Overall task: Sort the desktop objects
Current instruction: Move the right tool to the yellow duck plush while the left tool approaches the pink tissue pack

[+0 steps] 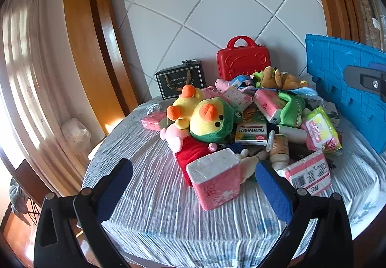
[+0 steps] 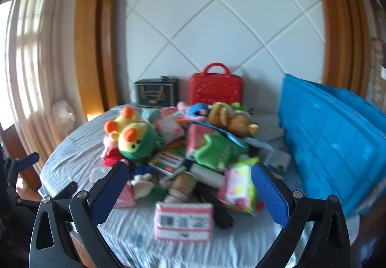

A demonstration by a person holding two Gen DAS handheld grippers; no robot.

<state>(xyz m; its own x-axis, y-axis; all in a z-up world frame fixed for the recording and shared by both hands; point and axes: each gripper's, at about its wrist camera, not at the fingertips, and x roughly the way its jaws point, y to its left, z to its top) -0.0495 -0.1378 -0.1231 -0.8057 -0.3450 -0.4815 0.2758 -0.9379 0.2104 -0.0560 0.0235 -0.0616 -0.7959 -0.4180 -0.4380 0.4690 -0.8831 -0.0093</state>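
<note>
A: Covering the round table (image 1: 149, 215) is a wrinkled pale cloth; a blue crate (image 1: 347, 89) leans at its right edge.

B: And the things to sort?

A: A heap of toys, tissue packs and bottles (image 1: 241, 118) fills the middle toward the far edge.

B: The grippers?

A: Left gripper (image 1: 195, 186) and right gripper (image 2: 189, 190) hover at the near edge, both spread wide and empty.

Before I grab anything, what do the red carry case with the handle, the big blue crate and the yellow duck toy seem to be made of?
Red carry case with a handle: hard moulded plastic, seemingly; glossy, embossed face.
Big blue crate: rigid plastic, matte, with moulded ribs and grid.
Yellow duck toy: soft plush fabric, fuzzy nap, orange beak, green hood; probably stuffed.
</note>
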